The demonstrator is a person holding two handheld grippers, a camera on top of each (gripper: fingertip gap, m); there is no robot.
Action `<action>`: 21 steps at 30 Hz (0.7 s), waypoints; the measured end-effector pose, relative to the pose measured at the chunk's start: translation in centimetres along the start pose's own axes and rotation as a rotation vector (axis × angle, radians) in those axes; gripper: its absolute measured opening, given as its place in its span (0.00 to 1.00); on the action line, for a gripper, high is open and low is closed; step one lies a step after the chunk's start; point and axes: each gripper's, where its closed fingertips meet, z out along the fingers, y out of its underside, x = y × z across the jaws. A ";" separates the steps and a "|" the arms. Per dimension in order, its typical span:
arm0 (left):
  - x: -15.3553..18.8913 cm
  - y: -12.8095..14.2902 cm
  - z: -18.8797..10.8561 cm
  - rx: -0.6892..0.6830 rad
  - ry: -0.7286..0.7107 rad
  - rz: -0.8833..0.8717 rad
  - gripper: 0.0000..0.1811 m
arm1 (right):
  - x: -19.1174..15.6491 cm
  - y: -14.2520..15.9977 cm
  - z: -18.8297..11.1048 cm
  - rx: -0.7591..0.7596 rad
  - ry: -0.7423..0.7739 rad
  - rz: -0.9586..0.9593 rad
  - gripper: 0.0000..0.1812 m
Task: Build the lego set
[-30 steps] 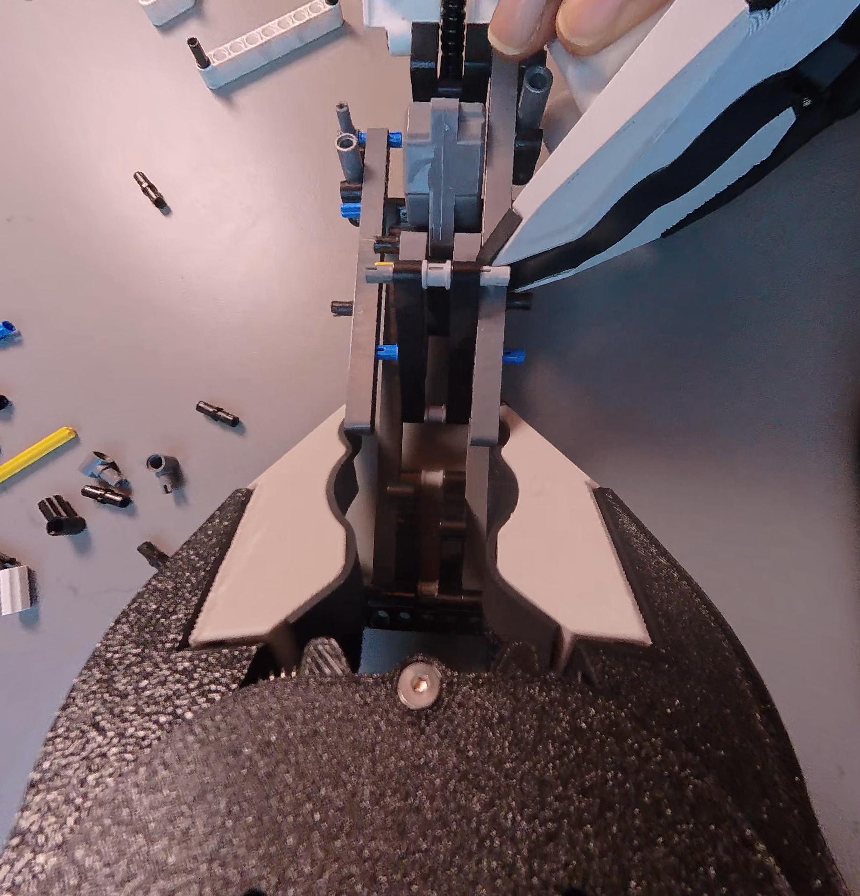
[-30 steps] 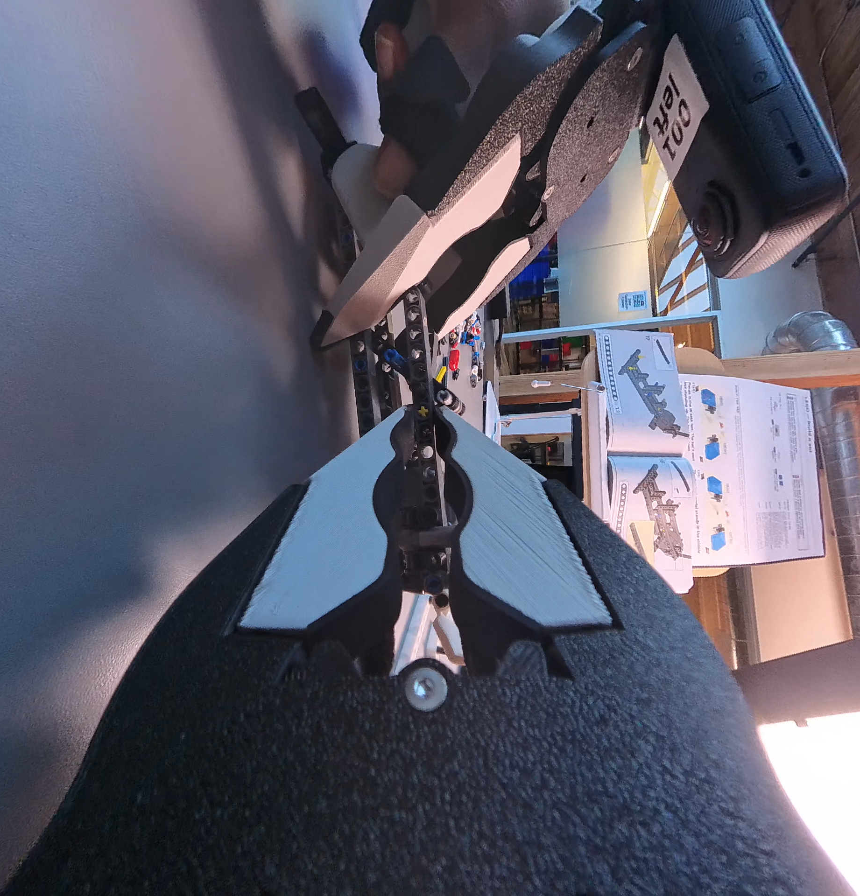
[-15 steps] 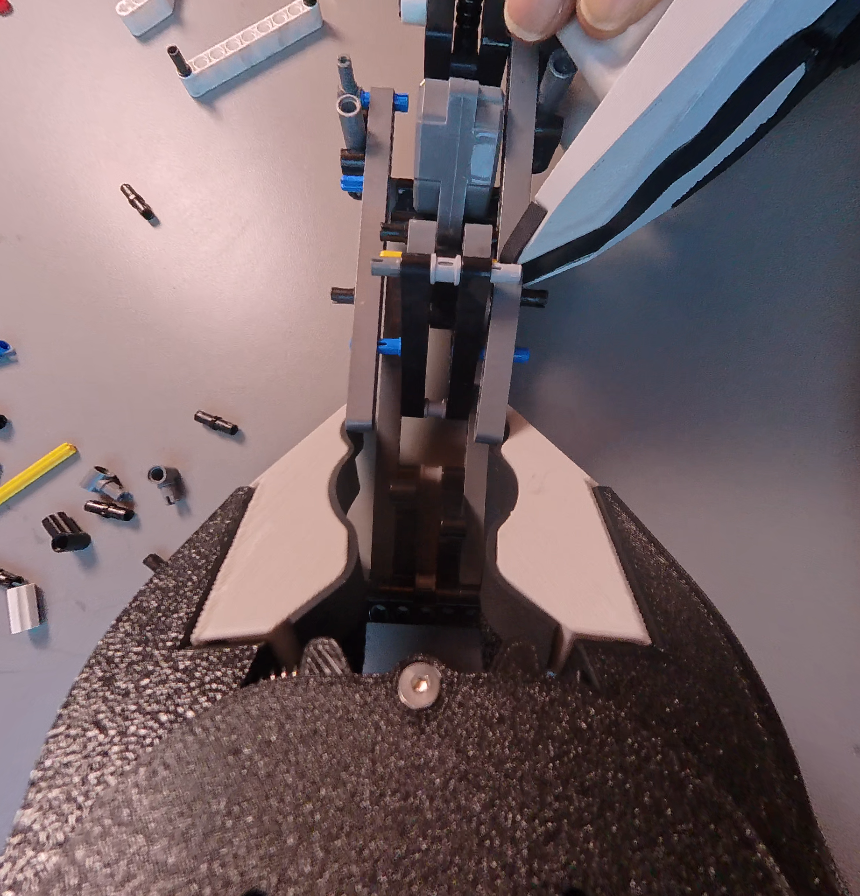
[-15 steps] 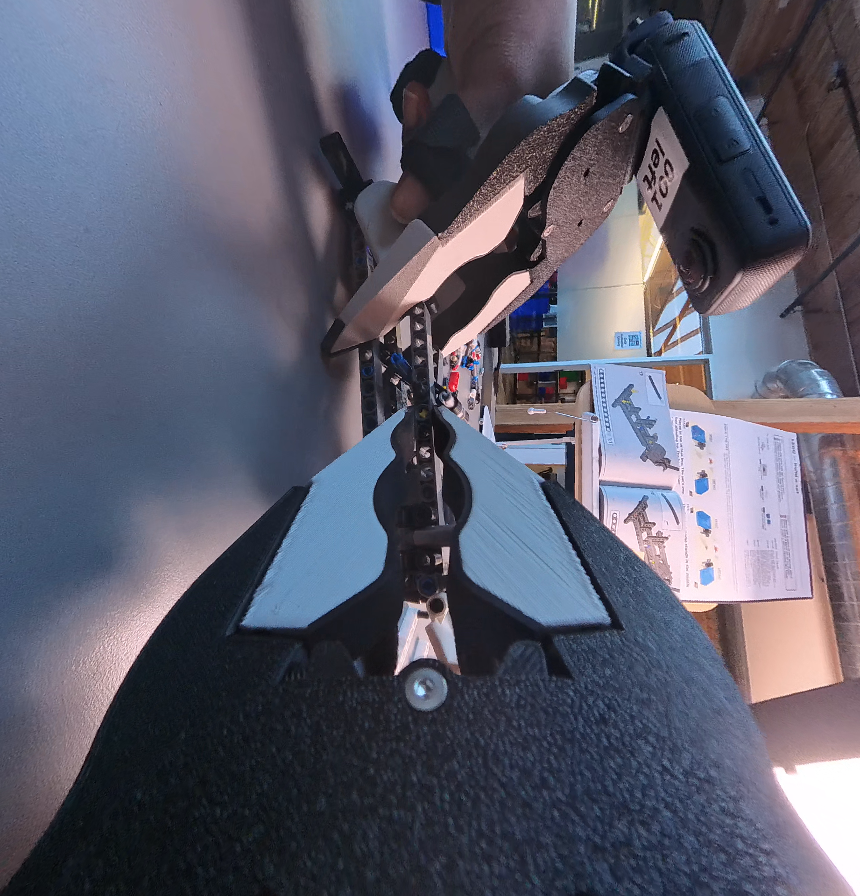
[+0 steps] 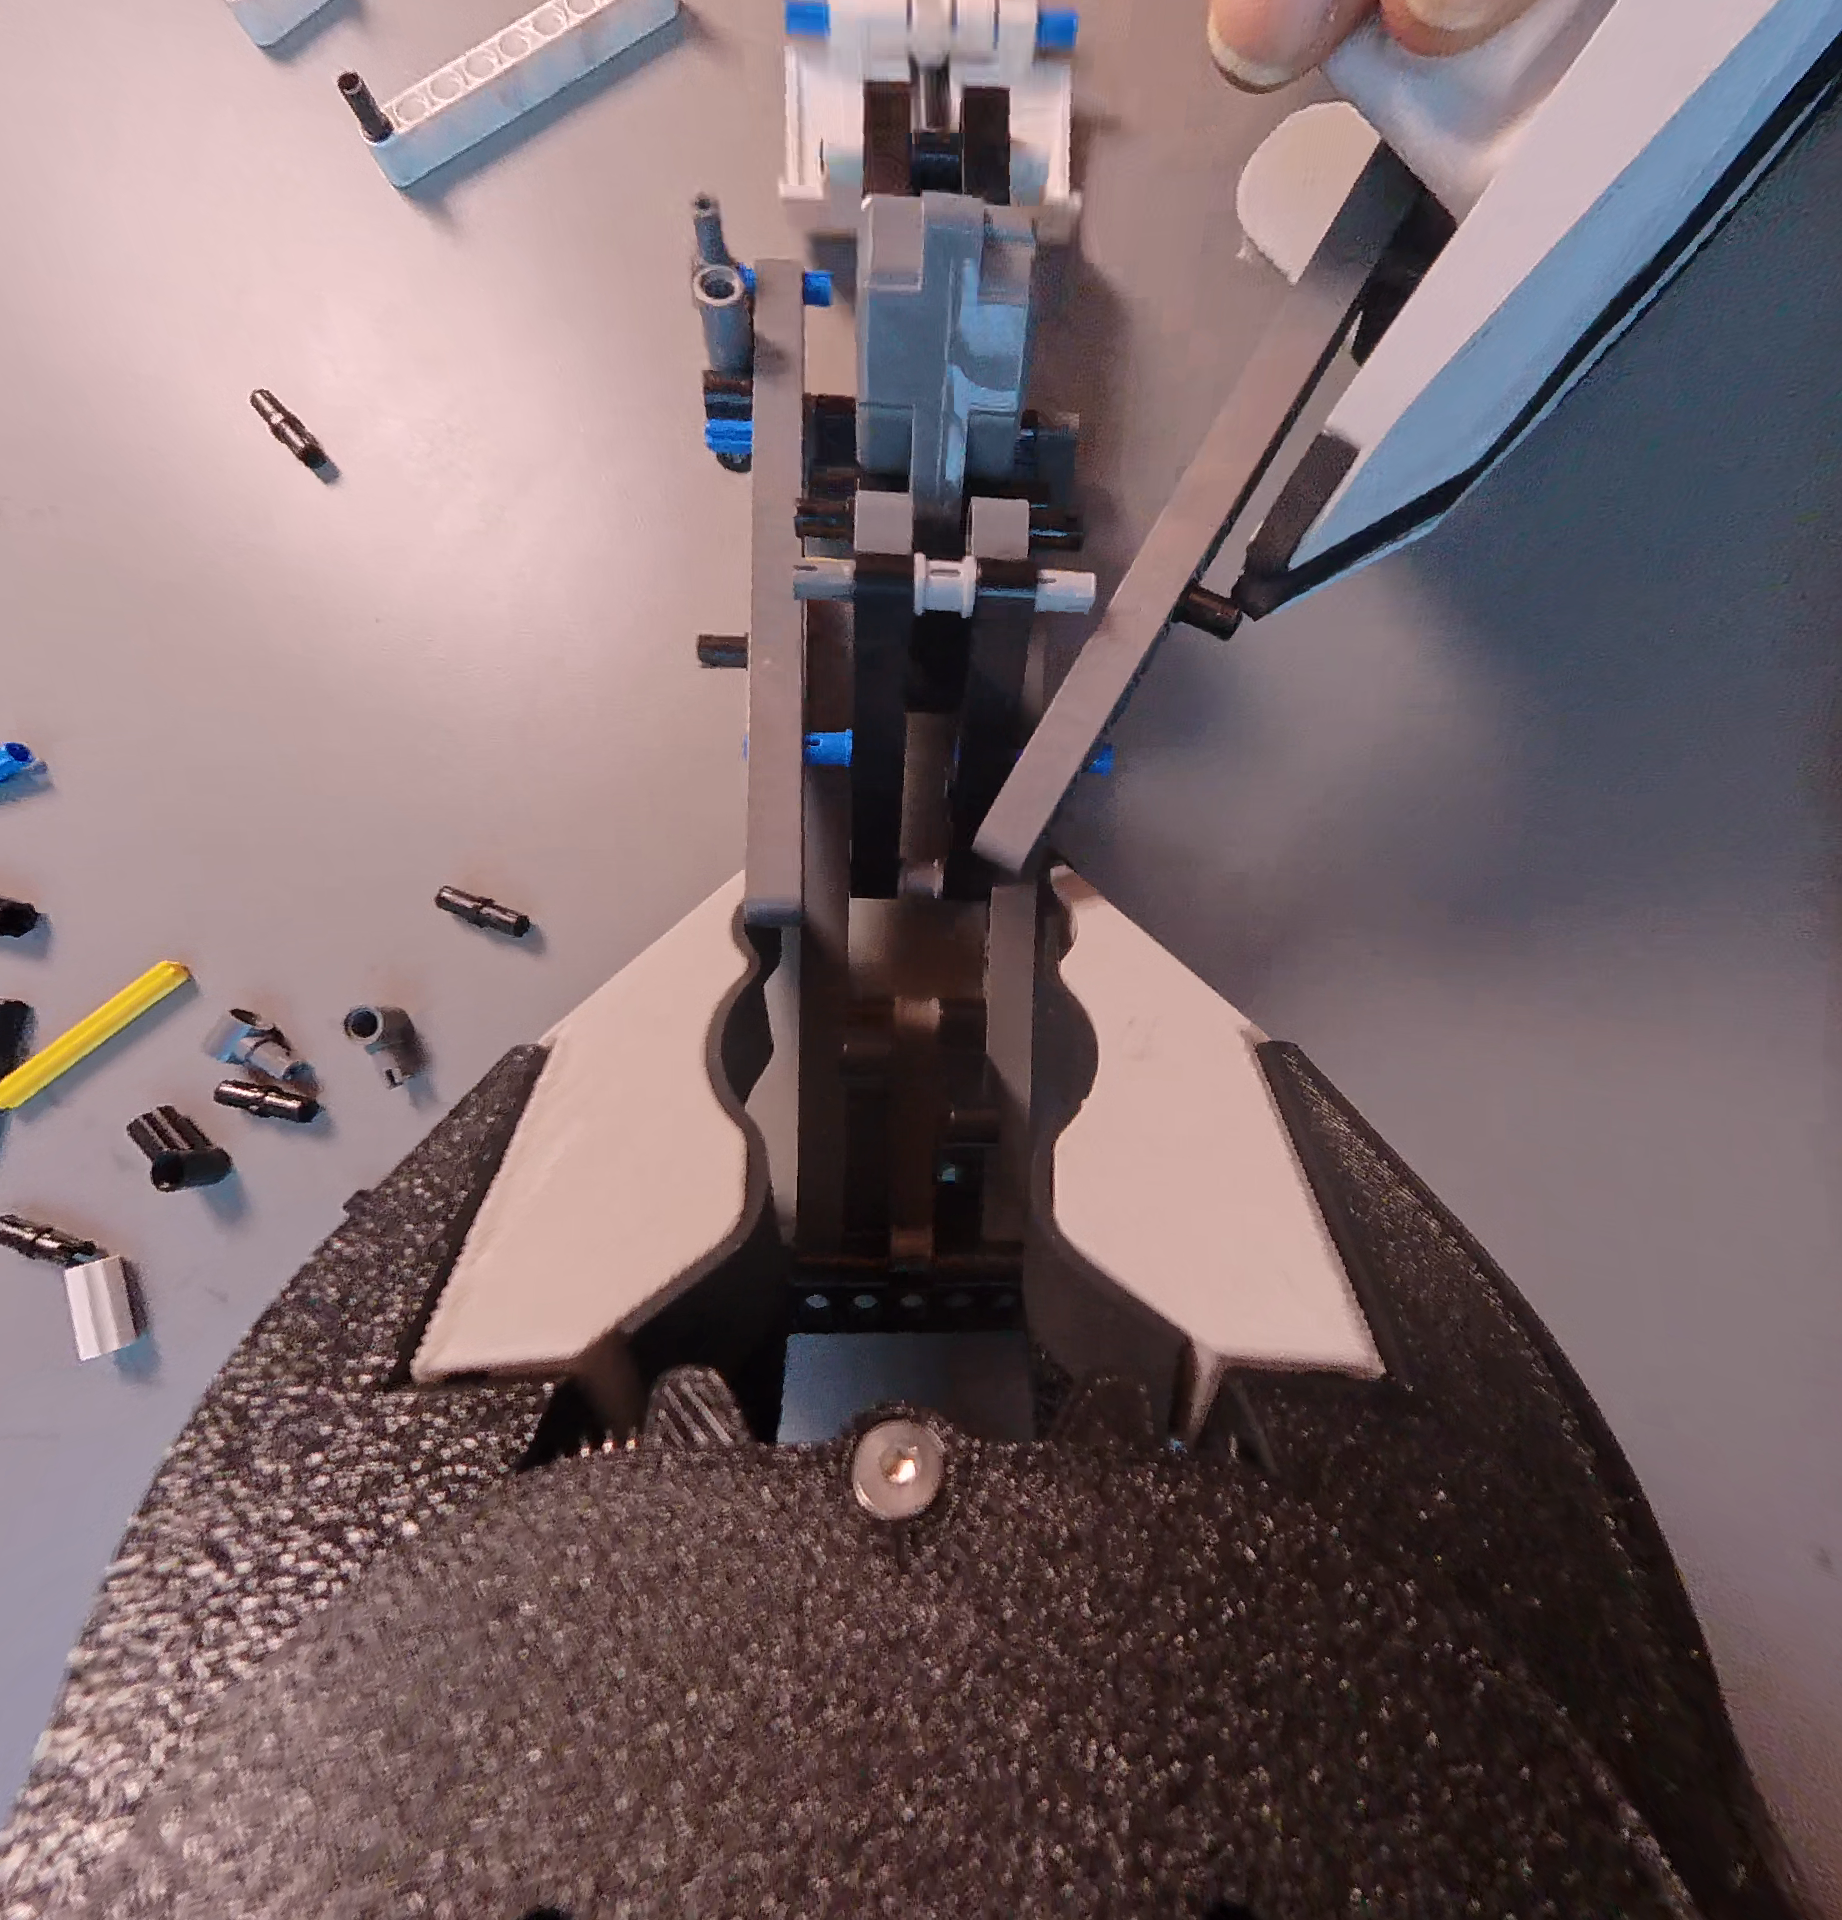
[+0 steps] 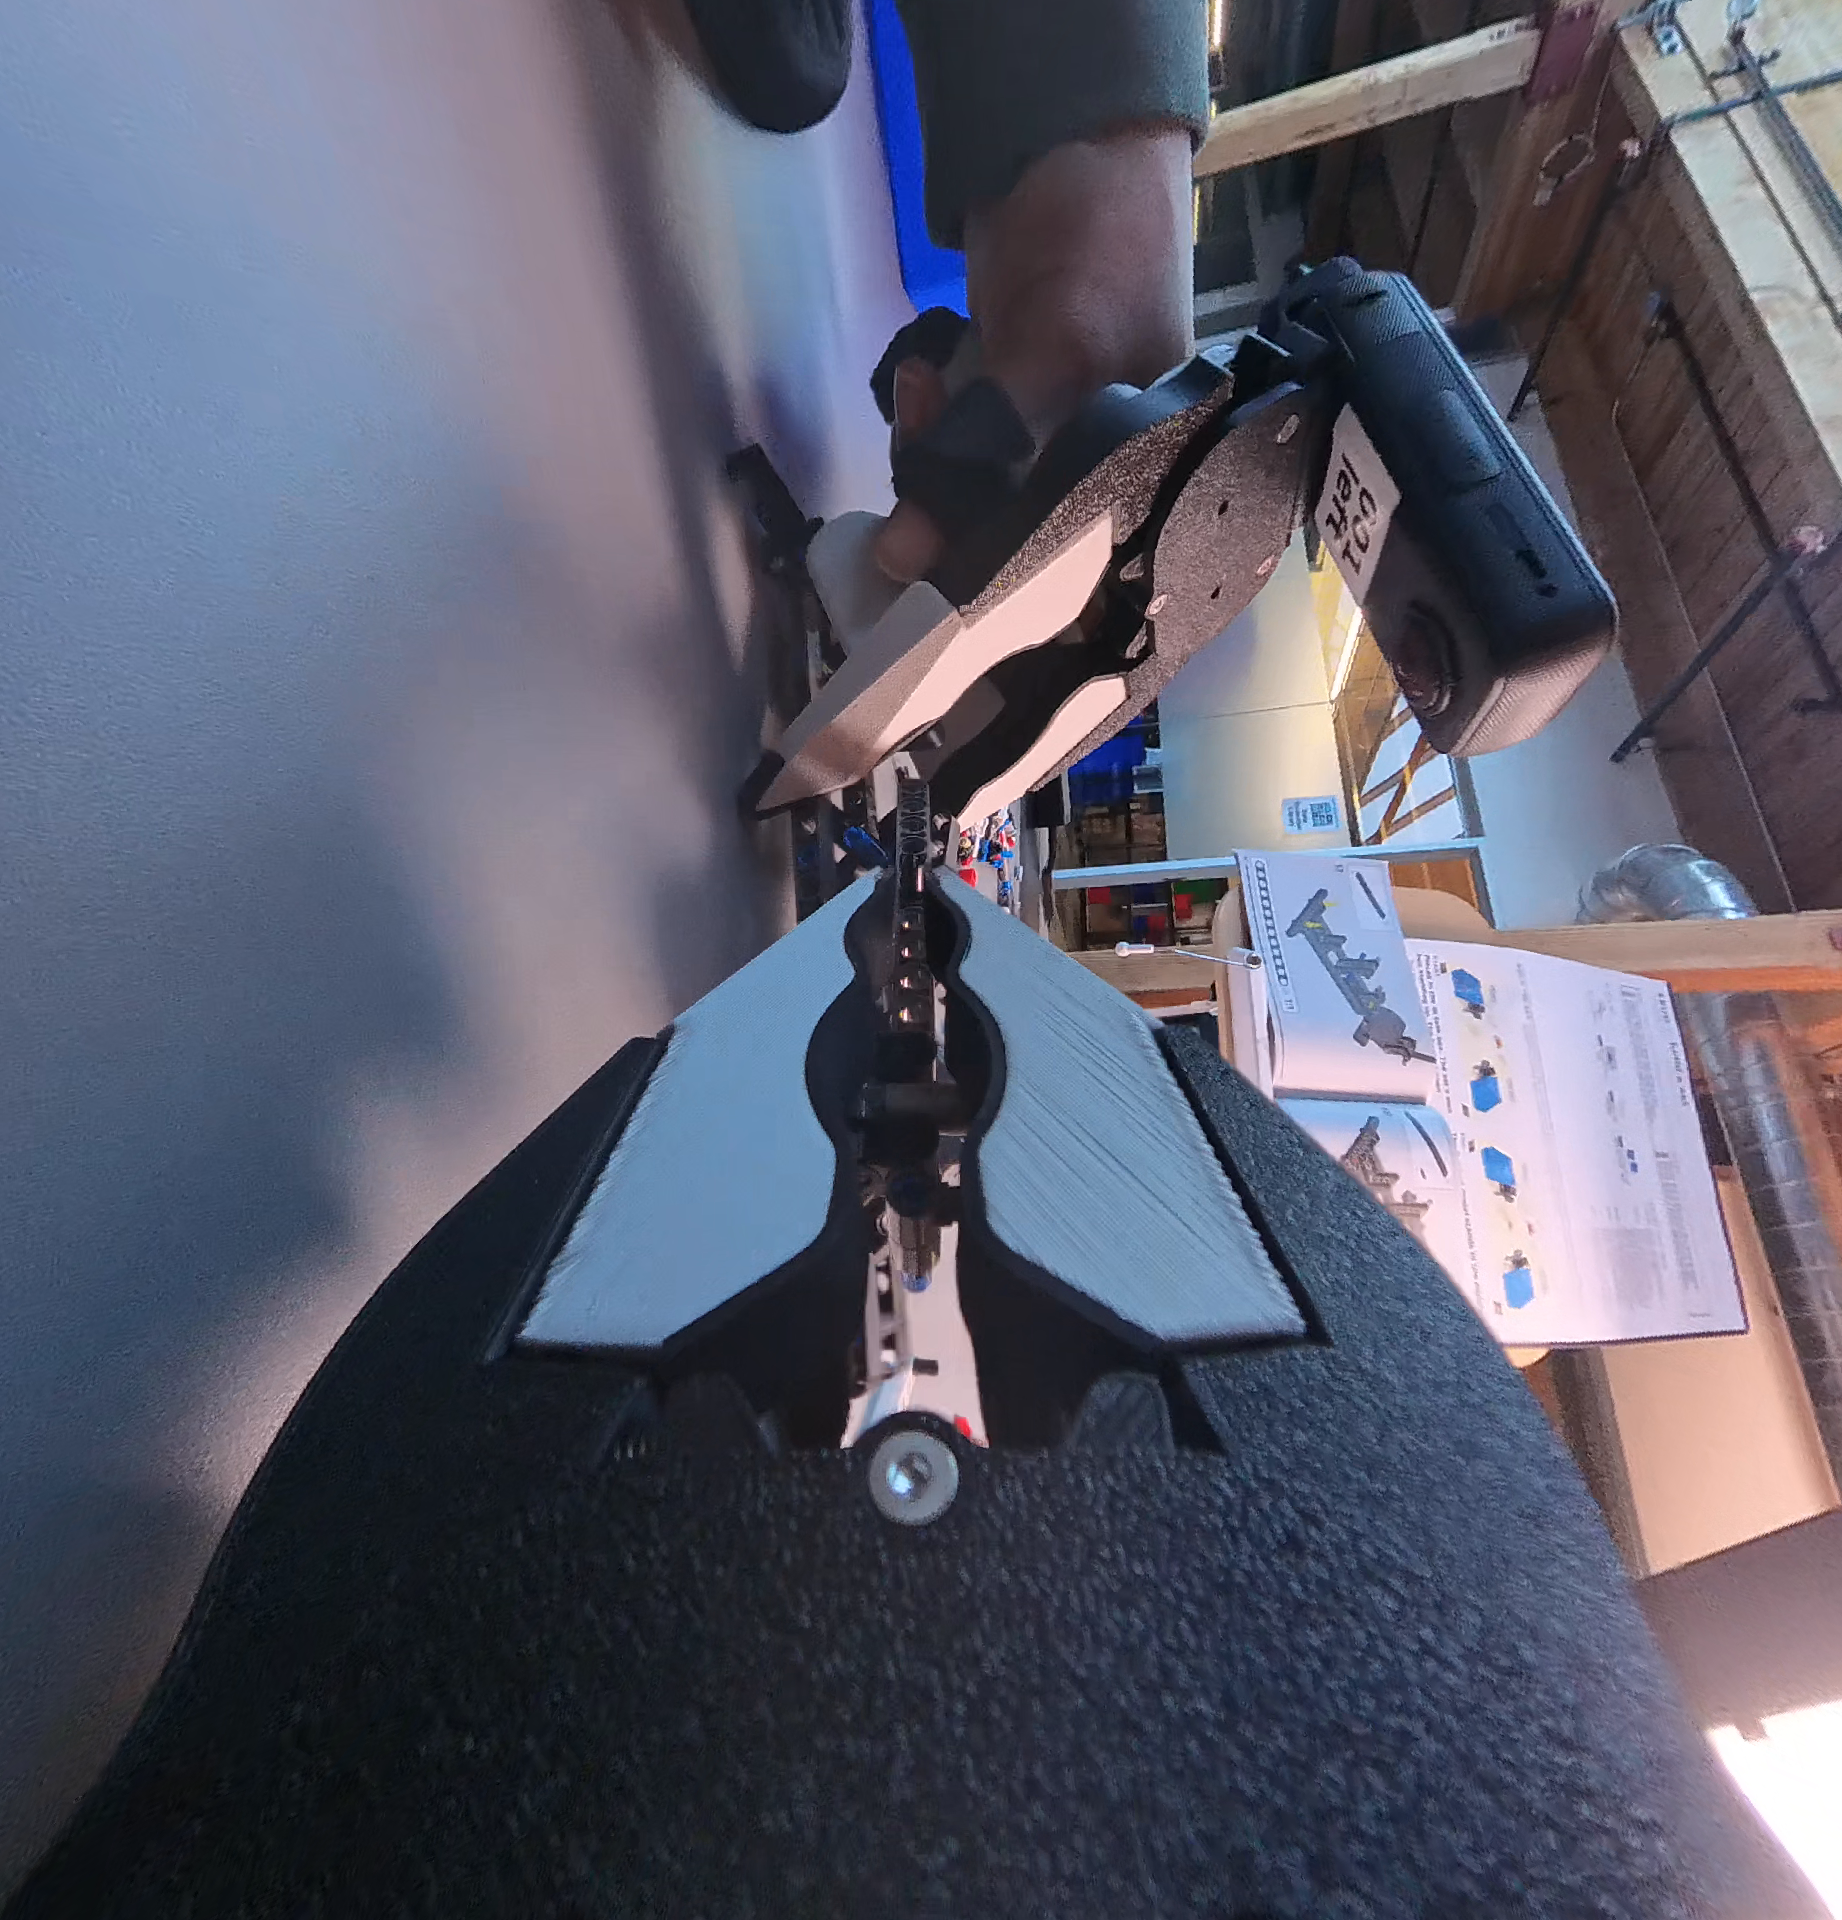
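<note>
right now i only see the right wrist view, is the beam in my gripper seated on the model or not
observer: No. In the left wrist view the long grey beam leans away from the lego model. Its near end sits close against the model, and its far end stands clear to the right.
operator: is the model held steady
observer: The left gripper is shut on the model's near end, one finger on each outer side.
operator: any spare pins around
observer: Loose black pins and a yellow axle lie on the table, to the left of the model.
</note>
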 end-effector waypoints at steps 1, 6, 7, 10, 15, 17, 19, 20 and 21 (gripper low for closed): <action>0.0 0.0 0.0 0.004 0.002 0.002 0.27 | 0.1 0.2 0.0 -0.007 0.009 0.000 0.02; 0.0 0.0 0.0 0.014 0.009 -0.004 0.27 | 0.0 0.3 -0.5 -0.004 0.021 0.006 0.02; 0.0 0.0 0.0 0.014 0.009 -0.003 0.27 | 0.0 0.3 -0.7 -0.008 0.016 0.014 0.02; 0.0 0.1 -0.1 0.006 0.010 -0.001 0.27 | -0.2 0.7 -1.4 -0.031 -0.005 0.016 0.02; -0.8 0.7 -0.6 0.000 0.004 -0.003 0.27 | -0.9 -0.4 -4.2 0.009 -0.095 0.072 0.02; -1.2 0.9 -0.7 0.005 0.006 -0.011 0.27 | -2.6 0.9 -4.8 -0.018 -0.206 0.066 0.02; -1.7 1.0 -0.8 0.001 -0.005 -0.011 0.27 | -3.1 2.4 -4.9 -0.046 -0.270 0.156 0.02; -1.9 1.0 -0.8 0.001 -0.013 -0.014 0.27 | -3.2 3.1 -4.9 -0.070 -0.316 0.198 0.02; -2.1 1.0 -0.8 0.003 -0.017 -0.021 0.27 | -3.5 4.1 -4.7 -0.116 -0.362 0.228 0.06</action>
